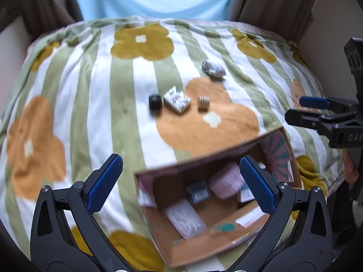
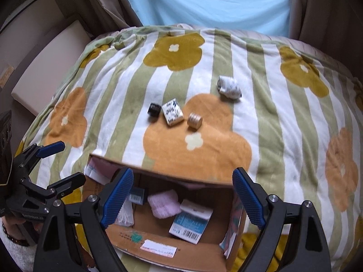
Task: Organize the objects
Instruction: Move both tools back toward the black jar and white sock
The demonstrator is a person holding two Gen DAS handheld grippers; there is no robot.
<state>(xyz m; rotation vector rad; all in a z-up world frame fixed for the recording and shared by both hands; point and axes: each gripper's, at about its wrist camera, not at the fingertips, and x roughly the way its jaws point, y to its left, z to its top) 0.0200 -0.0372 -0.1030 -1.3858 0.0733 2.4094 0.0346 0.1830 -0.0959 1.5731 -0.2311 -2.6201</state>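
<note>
Open brown cardboard box: this is the container for the task, and it sits on the striped, flower-printed fleece blanket, directly below both tools.

Right gripper: jaws spread wide, nothing between the blue pads. It hangs over the box mouth.

Left gripper: jaws likewise spread and empty. Its right finger overlaps the box opening in the left wrist view; its left finger is over bare blanket.

Already in the box, as seen from the right wrist: a pink fluffy cloth at centre, a blue-and-white barcoded carton at 4 o'clock from the cloth, a small dark barcoded carton at 9 o'clock, and a white fringed item at the left wall, partly hidden.

Still loose on the blanket, at 12 o'clock from the box and well apart from it:
- small black cylindrical jar
- white rectangular box with black print, just beside the jar
- tan round stacked disc, near the white box
- white rolled patterned bundle, farther out at 1 o'clock

Judgement: the task is roughly half complete. Four items remain to be collected.
</note>
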